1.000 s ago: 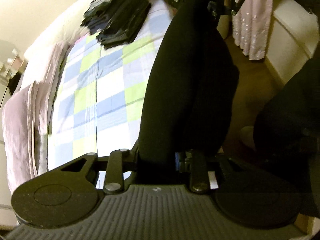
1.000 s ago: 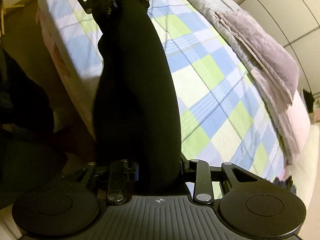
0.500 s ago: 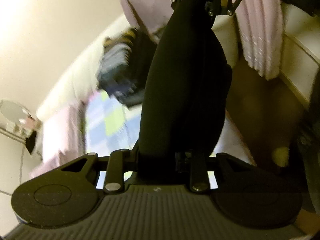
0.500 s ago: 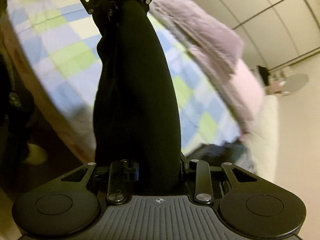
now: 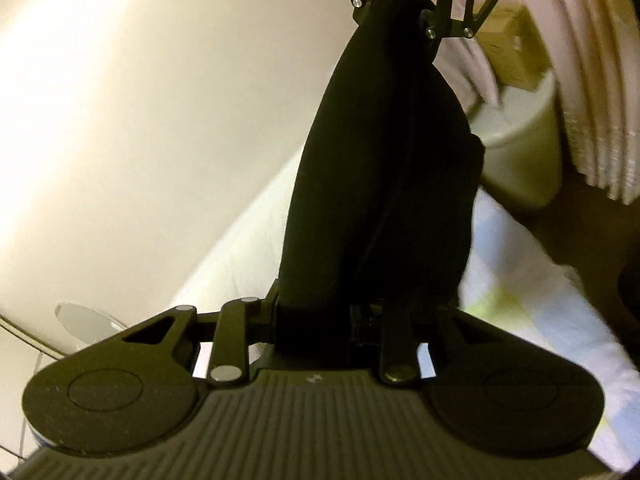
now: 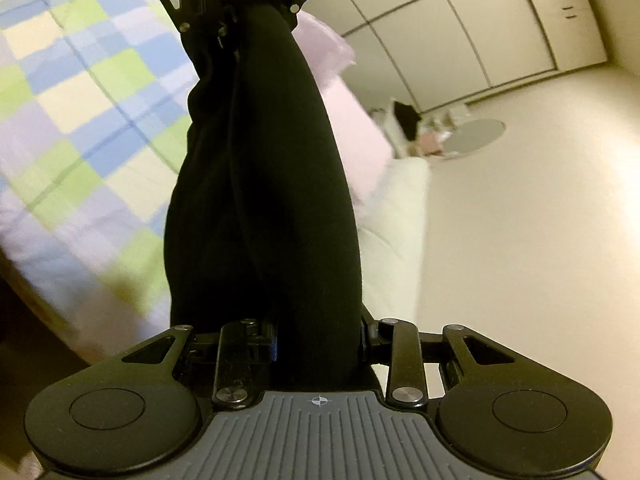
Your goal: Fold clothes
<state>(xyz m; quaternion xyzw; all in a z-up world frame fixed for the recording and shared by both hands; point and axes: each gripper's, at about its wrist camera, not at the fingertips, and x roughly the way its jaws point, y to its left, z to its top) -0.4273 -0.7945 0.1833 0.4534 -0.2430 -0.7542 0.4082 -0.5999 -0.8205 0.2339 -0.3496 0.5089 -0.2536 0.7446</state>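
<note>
Black soft garment [image 5: 384,184] bunched thick over checked quilt [image 6: 80,120]

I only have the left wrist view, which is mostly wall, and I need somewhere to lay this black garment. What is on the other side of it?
Observer: The right wrist view shows a checked bedspread to the left of the black garment.
Operator: Is anything else on the bed?
Observer: Yes, pink bedding shows just to the right of the garment.
Operator: And beyond that?
Observer: Pale wardrobe doors line the far wall.
</note>
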